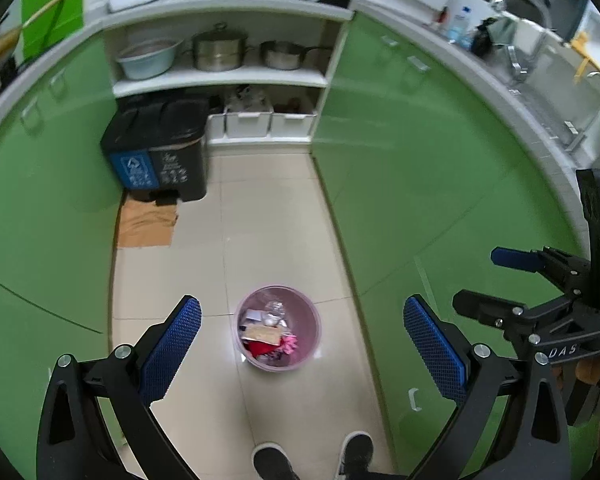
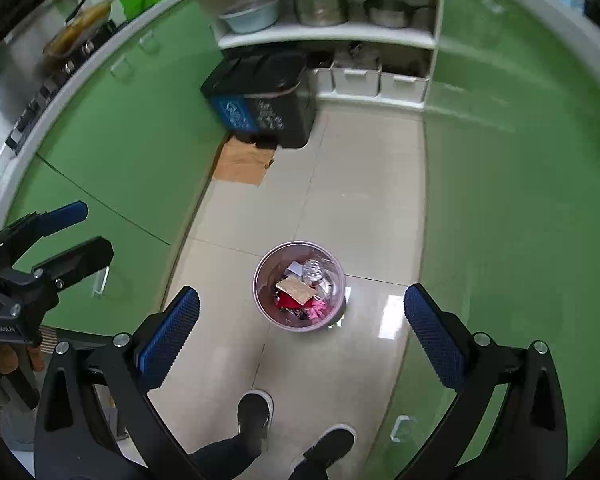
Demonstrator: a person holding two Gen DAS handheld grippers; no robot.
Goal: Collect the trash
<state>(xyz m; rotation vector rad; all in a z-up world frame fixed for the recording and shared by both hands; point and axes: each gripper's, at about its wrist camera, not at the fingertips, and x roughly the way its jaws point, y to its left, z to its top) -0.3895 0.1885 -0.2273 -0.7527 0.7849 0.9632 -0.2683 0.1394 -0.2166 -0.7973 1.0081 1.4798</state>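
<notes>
A small pink waste bin [image 1: 312, 322] stands on the tiled floor, holding a clear plastic bottle [image 1: 274, 312], brown paper, red and pink scraps. It also shows in the right wrist view [image 2: 338, 276]. My left gripper [image 1: 302, 340] is open and empty, held high above the bin. My right gripper [image 2: 302, 330] is open and empty too, also above the bin. The right gripper shows at the right edge of the left wrist view [image 1: 496, 280]. The left gripper shows at the left edge of the right wrist view [image 2: 84, 228].
A black two-part sorting bin [image 1: 156, 152] stands at the far corner with flat cardboard [image 1: 146, 222] before it. Green cabinets [image 1: 400, 168] line both sides of the narrow floor. Shelves hold pots [image 1: 218, 50] and white boxes. The person's shoes [image 1: 314, 458] are below.
</notes>
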